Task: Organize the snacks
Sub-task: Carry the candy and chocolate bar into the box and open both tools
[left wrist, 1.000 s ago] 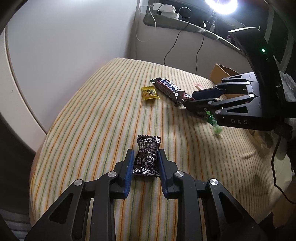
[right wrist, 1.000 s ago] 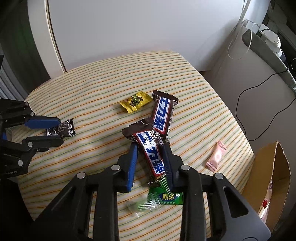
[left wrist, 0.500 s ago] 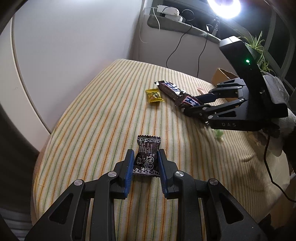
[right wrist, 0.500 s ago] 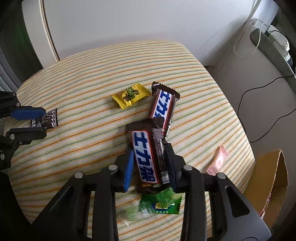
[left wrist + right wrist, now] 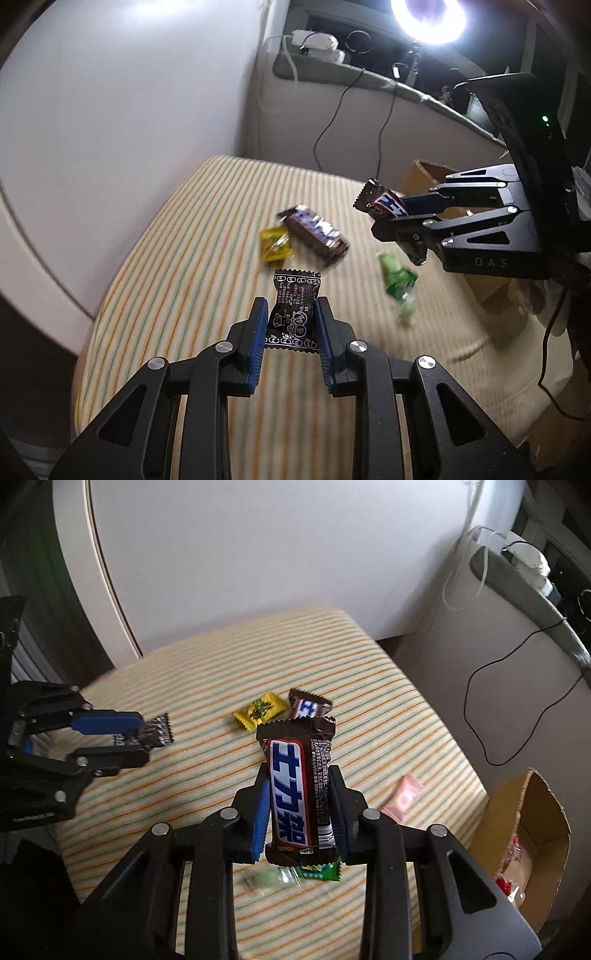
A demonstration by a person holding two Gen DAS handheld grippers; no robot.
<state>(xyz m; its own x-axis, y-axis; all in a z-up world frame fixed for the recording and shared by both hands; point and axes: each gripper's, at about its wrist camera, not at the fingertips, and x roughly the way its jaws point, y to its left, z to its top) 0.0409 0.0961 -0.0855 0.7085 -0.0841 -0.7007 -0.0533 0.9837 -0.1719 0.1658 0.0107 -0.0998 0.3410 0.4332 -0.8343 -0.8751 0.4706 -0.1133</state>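
The left gripper (image 5: 291,326), clamped on the small black candy packet (image 5: 294,312), has lifted it clear of the striped surface (image 5: 192,236) it lay on a second ago. The yellow candy (image 5: 259,709) and second chocolate bar (image 5: 308,707) stay put mid-surface. The right gripper (image 5: 300,814), closed on the brown chocolate bar (image 5: 297,794), has also risen off the green candy (image 5: 295,875). Both snacks now seem ready to go into the cardboard box (image 5: 532,834) at right.

Both tongs, the left tongs (image 5: 291,325) and right tongs (image 5: 299,808), are matte black with triangular cut-outs, silver screws, ribbed blue pads (image 5: 258,332) and faint "DAS" lettering.
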